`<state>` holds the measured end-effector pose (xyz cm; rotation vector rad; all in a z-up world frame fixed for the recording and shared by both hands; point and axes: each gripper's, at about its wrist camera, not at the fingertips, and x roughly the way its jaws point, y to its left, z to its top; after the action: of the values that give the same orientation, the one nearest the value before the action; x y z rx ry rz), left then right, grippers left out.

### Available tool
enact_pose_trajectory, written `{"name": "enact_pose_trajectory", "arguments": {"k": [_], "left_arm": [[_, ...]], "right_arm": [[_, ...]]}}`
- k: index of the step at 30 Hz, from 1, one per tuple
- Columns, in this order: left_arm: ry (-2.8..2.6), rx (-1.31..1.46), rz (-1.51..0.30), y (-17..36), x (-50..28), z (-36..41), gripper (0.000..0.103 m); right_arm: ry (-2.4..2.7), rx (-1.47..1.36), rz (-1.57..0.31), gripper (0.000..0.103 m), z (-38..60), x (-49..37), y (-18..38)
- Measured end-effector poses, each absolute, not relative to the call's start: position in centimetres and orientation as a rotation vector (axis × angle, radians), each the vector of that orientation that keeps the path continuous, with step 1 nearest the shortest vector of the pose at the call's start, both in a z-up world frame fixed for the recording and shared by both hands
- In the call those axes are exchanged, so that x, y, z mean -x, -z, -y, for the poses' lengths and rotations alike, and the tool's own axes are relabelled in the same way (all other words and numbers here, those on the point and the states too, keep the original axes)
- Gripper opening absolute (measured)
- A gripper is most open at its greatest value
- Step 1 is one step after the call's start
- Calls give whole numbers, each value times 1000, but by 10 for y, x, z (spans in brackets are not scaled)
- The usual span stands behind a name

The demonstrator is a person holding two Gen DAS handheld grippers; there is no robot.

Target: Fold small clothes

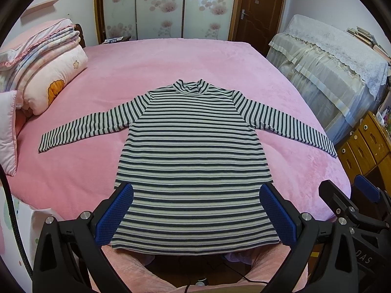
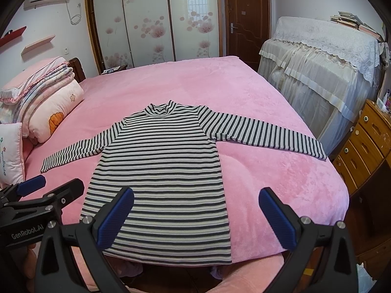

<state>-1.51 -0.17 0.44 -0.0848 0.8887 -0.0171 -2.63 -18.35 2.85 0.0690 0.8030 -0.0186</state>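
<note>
A striped long-sleeved top [image 1: 193,156] lies flat, front up, on the pink bed [image 1: 151,61], collar away from me, both sleeves spread out sideways. Its hem lies at the near bed edge. My left gripper [image 1: 195,190] is open and empty, held above the hem with its blue pads [image 1: 114,212] wide apart. My right gripper [image 2: 195,195] is open and empty, above the top's [image 2: 161,171] lower right part and the bed [image 2: 268,171]. Each gripper shows at the side of the other view: the right one [image 1: 347,193], the left one [image 2: 56,185].
Folded quilts and pillows [image 1: 46,73] are stacked at the bed's left side. A lace-covered piece of furniture [image 1: 330,68] and a wooden drawer chest [image 2: 364,141] stand to the right. Wardrobe doors [image 2: 151,19] and a brown door [image 2: 246,19] are behind the bed.
</note>
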Motion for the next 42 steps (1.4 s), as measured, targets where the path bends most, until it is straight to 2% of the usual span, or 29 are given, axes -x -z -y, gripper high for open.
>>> {"name": "enact_pose_trajectory", "arguments": {"k": [29, 42], "left_arm": [[16, 56, -885, -6, 4, 12, 102], [3, 55, -758, -60, -15, 24, 102]], "right_arm": [[0, -80, -816, 103, 200, 19, -14], [-5, -51, -655, 102, 233, 12, -59]]}}
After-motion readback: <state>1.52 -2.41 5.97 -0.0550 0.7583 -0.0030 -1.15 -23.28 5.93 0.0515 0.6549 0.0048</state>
